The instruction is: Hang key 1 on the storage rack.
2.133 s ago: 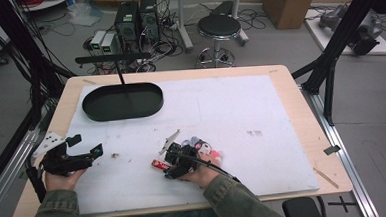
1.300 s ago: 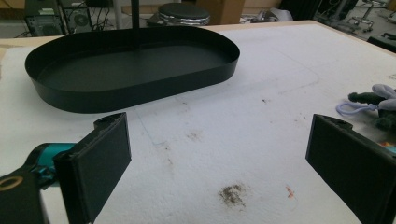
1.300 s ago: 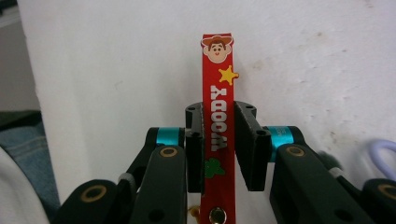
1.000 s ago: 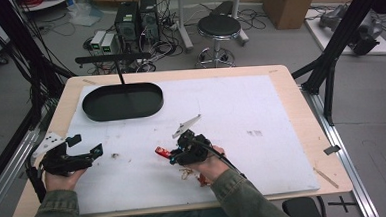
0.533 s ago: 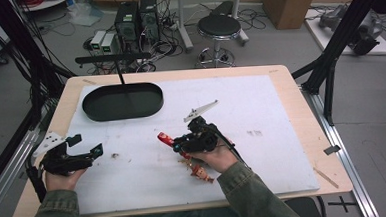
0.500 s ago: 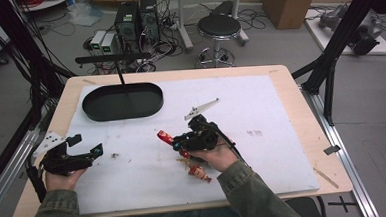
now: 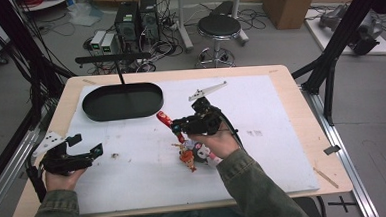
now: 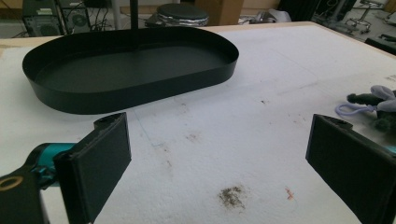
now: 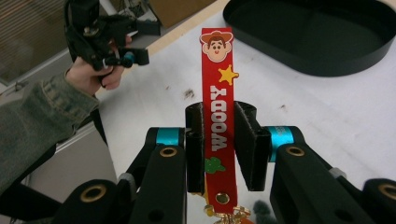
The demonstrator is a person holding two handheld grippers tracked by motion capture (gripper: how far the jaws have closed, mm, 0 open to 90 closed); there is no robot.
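My right claw (image 9: pixel 218 140) is clenched on the red strap (image 9: pixel 216 100), held above mid-tabletop (image 7: pixel 282 134), just short of the black tray (image 7: pixel 123 101) near the far edge. My left claw (image 7: pixel 86 154) is released, by the left edge; open room lies between them.

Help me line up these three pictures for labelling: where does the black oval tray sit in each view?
High view: the black oval tray lies at the far left of the white mat, beyond the red Woody strap held in the right gripper.
Left gripper view: the tray spans the upper left, beyond the open jaws.
Right gripper view: the tray is at top right, past the strap.
Shared landmark: the white mat.
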